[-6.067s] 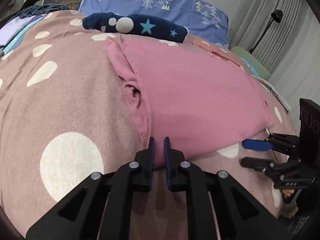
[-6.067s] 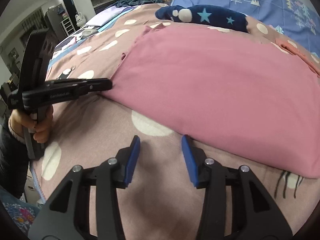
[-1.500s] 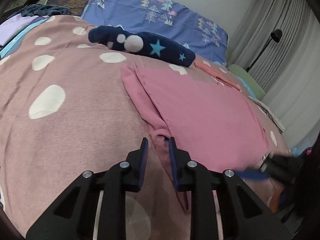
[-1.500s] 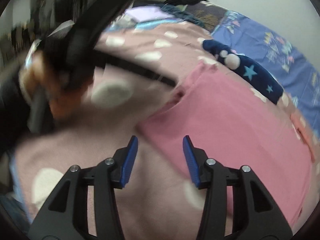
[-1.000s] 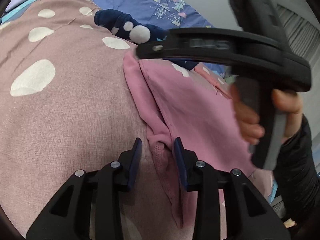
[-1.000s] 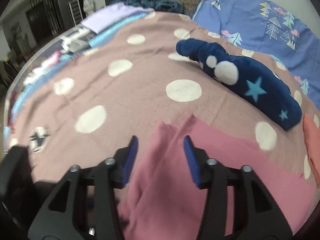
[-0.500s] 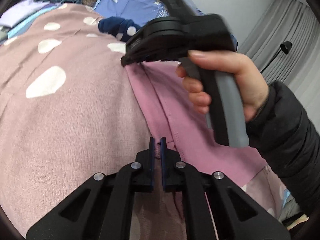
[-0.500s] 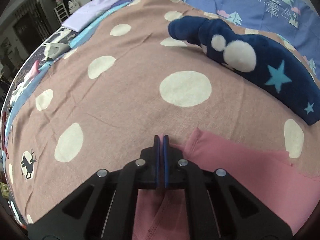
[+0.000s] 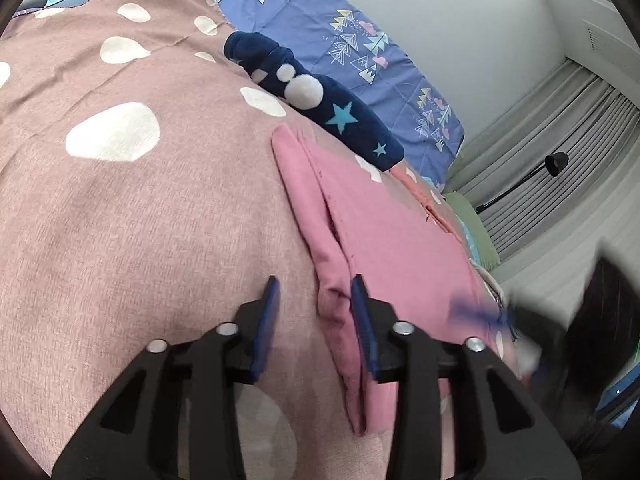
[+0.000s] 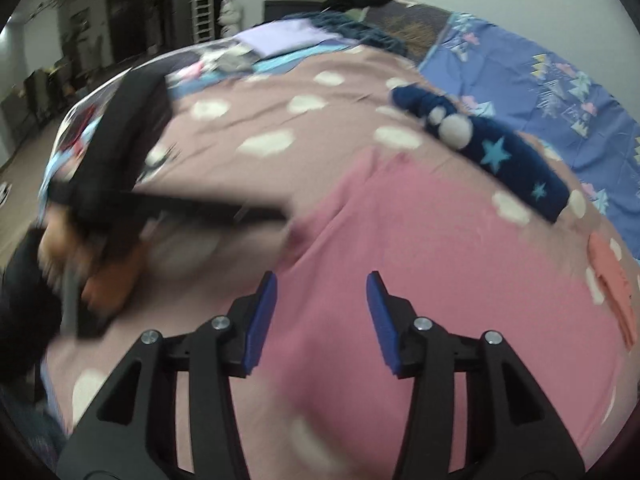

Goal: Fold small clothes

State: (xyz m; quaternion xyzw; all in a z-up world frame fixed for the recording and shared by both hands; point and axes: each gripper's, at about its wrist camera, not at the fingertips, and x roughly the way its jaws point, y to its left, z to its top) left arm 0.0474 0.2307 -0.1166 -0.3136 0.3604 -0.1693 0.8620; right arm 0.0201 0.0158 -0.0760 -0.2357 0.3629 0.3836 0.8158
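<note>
The pink garment [image 9: 400, 240] is spread flat on the dotted bed cover [image 9: 140, 220], its left edge doubled inward. The left claw [image 9: 314, 312] is held open astride that folded edge, nothing gripped. The right claw [image 10: 322, 312] hangs open above the cloth, apparently freed for the next fold.

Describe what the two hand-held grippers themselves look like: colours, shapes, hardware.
The left hand-held gripper and the right hand-held gripper look alike: matte black angular frames with triangular cut-outs, silver round screw heads at the joints, and two flat fingers faced with blue pads. In the right wrist view the left one shows, blurred, as a black body on a grey handle, held by a bare hand with a dark sleeve.
</note>
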